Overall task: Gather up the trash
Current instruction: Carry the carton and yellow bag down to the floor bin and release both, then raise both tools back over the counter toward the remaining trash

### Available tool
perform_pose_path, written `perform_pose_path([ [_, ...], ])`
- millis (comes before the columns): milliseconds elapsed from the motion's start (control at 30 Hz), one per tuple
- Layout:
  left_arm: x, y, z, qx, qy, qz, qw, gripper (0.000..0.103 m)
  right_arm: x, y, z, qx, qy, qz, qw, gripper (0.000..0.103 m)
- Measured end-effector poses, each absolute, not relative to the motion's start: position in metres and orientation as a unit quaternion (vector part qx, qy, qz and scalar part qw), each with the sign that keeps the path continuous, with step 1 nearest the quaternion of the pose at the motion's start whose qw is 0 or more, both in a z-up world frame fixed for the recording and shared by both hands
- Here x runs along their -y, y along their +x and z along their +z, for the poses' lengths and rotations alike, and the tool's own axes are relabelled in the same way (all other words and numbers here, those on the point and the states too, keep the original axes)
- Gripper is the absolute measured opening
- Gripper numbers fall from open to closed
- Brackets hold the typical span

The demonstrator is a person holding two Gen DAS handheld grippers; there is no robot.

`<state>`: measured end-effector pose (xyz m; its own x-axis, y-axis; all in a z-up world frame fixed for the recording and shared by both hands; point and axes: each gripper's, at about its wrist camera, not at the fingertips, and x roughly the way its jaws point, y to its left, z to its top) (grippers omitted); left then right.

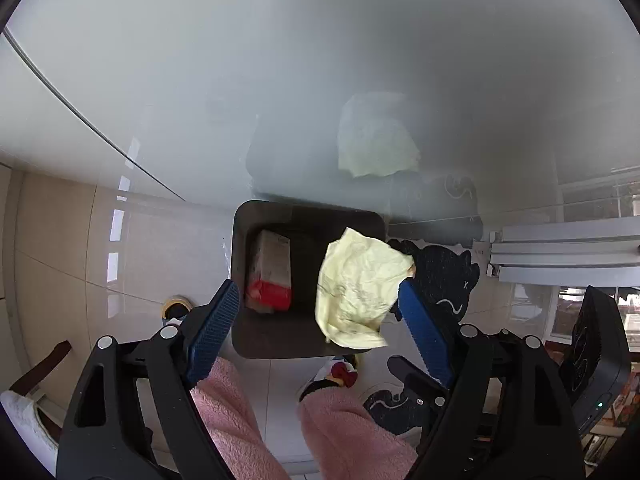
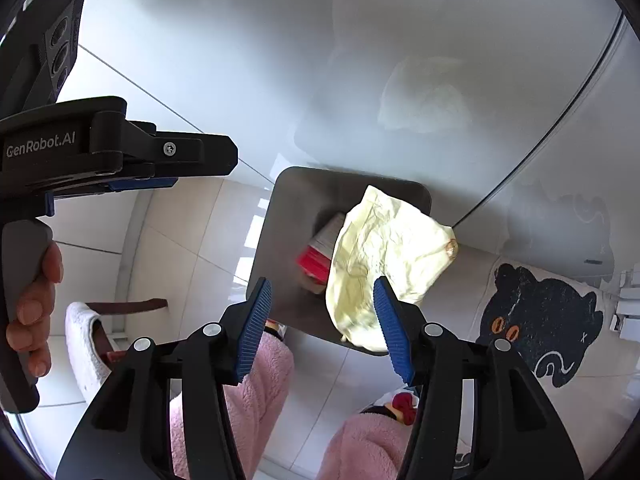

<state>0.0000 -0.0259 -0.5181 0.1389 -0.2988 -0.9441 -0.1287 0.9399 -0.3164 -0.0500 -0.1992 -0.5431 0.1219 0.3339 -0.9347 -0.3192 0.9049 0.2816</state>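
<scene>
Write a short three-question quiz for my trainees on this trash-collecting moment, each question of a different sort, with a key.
1. True or false: the right gripper is clamped shut on the yellow paper.
2. What already lies at the bottom of the bin?
A. a red and white carton
B. a glass bottle
C. nothing
3. Fill in: beside the bin, the floor mat shows a black ____.

Key:
1. False. Both pads stand apart; the paper touches only one finger and hangs over the bin's rim. The left gripper is open too.
2. A, the carton.
3. Cat.
</scene>
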Motion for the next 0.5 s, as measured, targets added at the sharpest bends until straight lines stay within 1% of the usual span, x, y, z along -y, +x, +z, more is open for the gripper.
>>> perform_pose_path([
  [133, 0.021, -0.003, -0.504, -0.645, -0.163, -0.049, 0.745, 0.083, 0.202, -0.054, -0.528, -0.622, 0.003, 0.222, 0.751, 0.061],
  [200, 0.019, -0.008, -0.492, -0.64, -0.159, -0.047, 0.75, 0.085, 0.205, -0.057, -0.515, -0.618, 0.004, 0.223, 0.754, 0.068],
  [300, 0.015, -0.017, -0.469, -0.629, -0.159, -0.046, 0.76, 0.089, 0.211, -0.064, -0.482, -0.602, 0.006, 0.226, 0.766, 0.074],
  [367, 0.016, -0.023, -0.447, -0.618, -0.16, -0.048, 0.768, 0.09, 0.217, -0.066, -0.457, -0.591, 0.01, 0.228, 0.774, 0.074],
  [400, 0.015, -0.028, -0.435, -0.612, -0.16, -0.049, 0.773, 0.092, 0.219, -0.067, -0.443, -0.586, 0.011, 0.227, 0.778, 0.078],
  [433, 0.013, -0.034, -0.423, -0.604, -0.161, -0.049, 0.779, 0.094, 0.221, -0.068, -0.429, -0.582, 0.014, 0.224, 0.782, 0.085],
  [467, 0.013, -0.038, -0.41, -0.596, -0.162, -0.049, 0.785, 0.095, 0.225, -0.07, -0.413, -0.575, 0.02, 0.219, 0.788, 0.096],
  [500, 0.014, -0.042, -0.396, -0.587, -0.162, -0.05, 0.791, 0.095, 0.229, -0.072, -0.396, -0.564, 0.028, 0.216, 0.797, 0.1],
])
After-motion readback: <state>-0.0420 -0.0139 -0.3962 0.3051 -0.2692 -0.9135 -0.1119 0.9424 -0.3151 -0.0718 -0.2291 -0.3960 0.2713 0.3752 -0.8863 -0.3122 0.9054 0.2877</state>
